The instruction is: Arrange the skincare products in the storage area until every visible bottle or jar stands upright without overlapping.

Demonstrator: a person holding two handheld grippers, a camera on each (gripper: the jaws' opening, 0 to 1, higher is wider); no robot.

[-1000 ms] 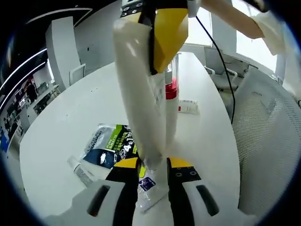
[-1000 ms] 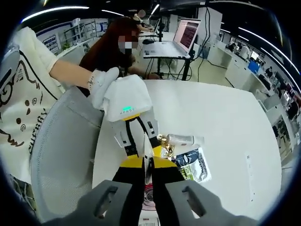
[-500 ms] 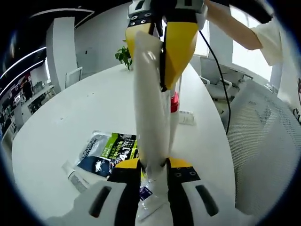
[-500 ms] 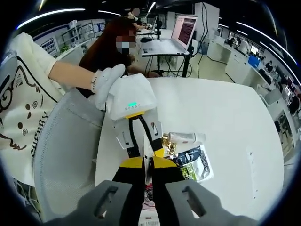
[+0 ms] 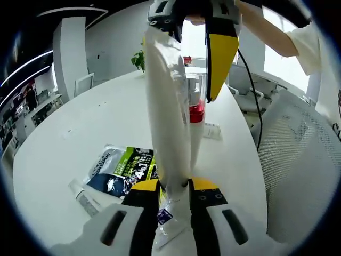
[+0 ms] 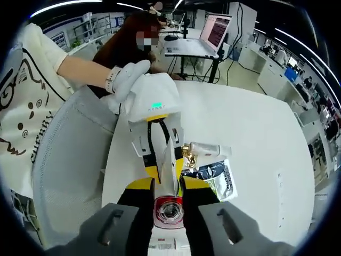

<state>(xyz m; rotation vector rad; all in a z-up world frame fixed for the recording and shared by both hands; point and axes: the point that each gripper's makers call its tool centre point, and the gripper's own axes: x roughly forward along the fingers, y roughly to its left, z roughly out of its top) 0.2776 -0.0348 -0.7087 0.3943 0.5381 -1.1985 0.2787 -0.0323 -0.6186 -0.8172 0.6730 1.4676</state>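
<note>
In the left gripper view, a small clear tube and a green-and-black sachet lie flat on the white table, and the left gripper is clenched on the lower end of a long white tube standing up over the table. Just beside that tube stands a red-capped bottle, with the right gripper's yellow jaws spread apart around the tops of both. In the right gripper view the right gripper stands released, the bottle's red cap between its jaws, and a gold-capped bottle lies on its side by the sachet.
</note>
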